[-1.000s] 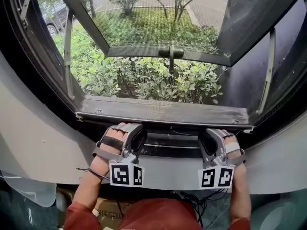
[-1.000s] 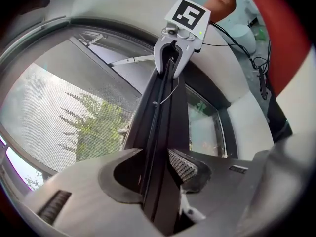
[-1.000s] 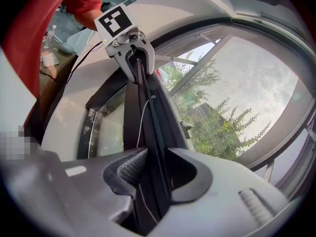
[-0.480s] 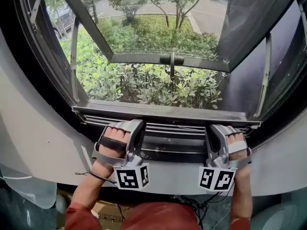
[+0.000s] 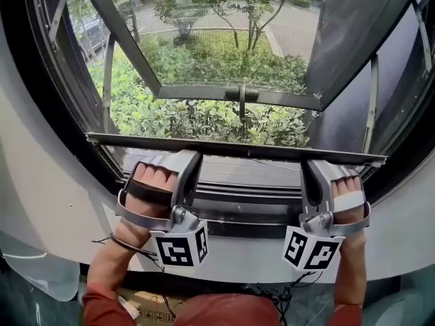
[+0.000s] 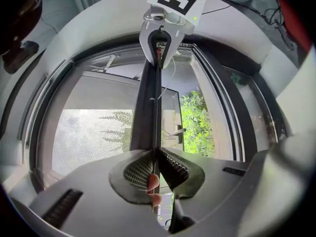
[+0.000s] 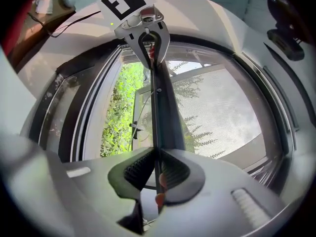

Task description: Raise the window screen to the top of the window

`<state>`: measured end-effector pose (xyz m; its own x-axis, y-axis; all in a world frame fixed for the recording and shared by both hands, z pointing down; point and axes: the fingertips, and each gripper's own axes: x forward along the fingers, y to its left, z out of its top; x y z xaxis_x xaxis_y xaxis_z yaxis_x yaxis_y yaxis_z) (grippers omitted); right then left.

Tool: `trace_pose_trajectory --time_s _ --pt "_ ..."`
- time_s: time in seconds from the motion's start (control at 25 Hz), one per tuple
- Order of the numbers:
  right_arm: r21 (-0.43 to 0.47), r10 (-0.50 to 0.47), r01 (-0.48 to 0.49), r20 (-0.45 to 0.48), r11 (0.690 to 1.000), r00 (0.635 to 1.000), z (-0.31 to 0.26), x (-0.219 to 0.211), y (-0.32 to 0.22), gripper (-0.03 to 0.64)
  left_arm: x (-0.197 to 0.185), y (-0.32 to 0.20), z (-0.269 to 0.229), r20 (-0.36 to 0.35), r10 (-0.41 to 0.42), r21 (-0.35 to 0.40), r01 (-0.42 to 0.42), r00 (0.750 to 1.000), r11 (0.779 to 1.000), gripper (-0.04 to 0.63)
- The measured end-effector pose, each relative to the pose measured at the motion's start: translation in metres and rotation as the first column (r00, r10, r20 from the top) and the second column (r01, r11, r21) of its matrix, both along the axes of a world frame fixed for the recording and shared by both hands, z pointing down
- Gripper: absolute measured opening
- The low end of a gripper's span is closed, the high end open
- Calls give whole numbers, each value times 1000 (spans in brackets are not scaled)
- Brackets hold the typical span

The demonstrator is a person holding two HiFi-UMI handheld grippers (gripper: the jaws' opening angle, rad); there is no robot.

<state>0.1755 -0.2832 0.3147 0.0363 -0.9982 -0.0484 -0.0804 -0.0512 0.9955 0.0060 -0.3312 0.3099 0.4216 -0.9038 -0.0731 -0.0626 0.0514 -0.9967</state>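
the screen bar (image 5: 238,148) stands higher than a second ago, lifted off the sill track (image 5: 245,199) and now crossing the lower part of the opening, well short of the top. the left gripper (image 5: 183,156) is closing on the bar's thin lip, pads already pinching it. the right gripper (image 5: 318,163) pinches it likewise. one grip near each end likely keeps the bar level, so it does not jam.

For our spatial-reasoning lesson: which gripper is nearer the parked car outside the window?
Left. The left gripper, jaws closing on the screen's bottom bar, is on the car side; the right gripper grips that bar farther right, away from it.
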Motion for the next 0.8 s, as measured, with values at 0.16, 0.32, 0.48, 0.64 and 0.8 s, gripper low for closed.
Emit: trace_pose_trajectory --time_s 0.16,0.32,0.48,0.64,0.8 --pt "20 17 -16 -31 1000 999 -27 2 -1 51 2 -1 -28 29 -16 33 15 999 999 38" --pt "62 40 -36 -57 997 998 -50 5 -2 52 4 -3 -52 26 -36 80 34 999 996 37" --pt "120 66 -56 -83 991 994 -69 2 -4 54 1 -5 -70 -1 -43 139 43 999 989 37" --pt "168 79 -61 -104 984 991 -88 4 -4 57 4 -5 -91 -2 -50 188 50 999 981 37" --pt "205 84 -60 -108 977 991 -134 6 -7 58 5 -7 -138 -11 -59 222 60 998 973 37"
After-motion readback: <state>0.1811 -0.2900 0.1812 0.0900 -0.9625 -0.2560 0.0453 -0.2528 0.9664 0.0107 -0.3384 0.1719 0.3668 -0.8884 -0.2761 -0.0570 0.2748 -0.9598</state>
